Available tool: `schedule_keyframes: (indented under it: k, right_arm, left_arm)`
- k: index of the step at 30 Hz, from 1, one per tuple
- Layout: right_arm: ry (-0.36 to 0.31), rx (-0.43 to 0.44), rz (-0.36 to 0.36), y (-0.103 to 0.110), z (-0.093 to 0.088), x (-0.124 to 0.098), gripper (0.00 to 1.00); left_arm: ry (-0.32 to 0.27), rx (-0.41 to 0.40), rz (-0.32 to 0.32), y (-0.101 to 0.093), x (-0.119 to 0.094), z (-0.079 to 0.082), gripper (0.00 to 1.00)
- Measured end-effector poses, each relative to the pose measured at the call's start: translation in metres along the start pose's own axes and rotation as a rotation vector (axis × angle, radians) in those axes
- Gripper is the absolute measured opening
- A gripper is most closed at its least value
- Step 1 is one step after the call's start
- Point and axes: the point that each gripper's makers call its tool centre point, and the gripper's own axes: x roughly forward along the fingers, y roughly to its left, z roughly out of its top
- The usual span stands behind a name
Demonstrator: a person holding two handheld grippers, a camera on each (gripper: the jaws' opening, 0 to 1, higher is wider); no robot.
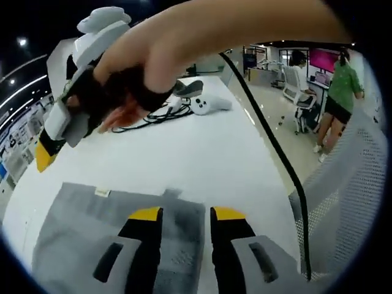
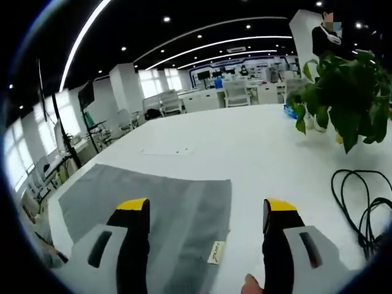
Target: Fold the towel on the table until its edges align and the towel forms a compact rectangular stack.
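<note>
A grey towel lies flat on the white table, with a small label near its far edge. My left gripper hovers over the towel's far right part, its yellow-tipped jaws a narrow gap apart with nothing gripped. The right gripper, held in a person's hand, hangs above the table at upper left. In the right gripper view, the towel spreads out to the left, its label at the near edge. My right gripper stands wide open above that edge.
A tangle of black cables and a white controller lie at the far end. A black cord runs past a mesh chair. People stand beyond. A potted plant and cable loops sit right.
</note>
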Motion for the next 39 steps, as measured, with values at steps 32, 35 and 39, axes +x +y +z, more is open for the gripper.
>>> schedule_keyframes:
  k: [32, 35, 39]
  right_arm:
    - [0.061, 0.061, 0.024, -0.018, -0.029, 0.062, 0.56]
    - [0.064, 0.067, 0.011, -0.023, -0.029, 0.063, 0.55]
    - [0.067, 0.062, -0.004, -0.027, -0.03, 0.065, 0.53]
  left_arm:
    - [0.01, -0.081, -0.007, -0.004, 0.029, -0.014, 0.2]
    - [-0.006, -0.07, -0.016, -0.003, 0.03, -0.013, 0.19]
    - [-0.009, -0.063, -0.014, -0.001, 0.03, -0.013, 0.14]
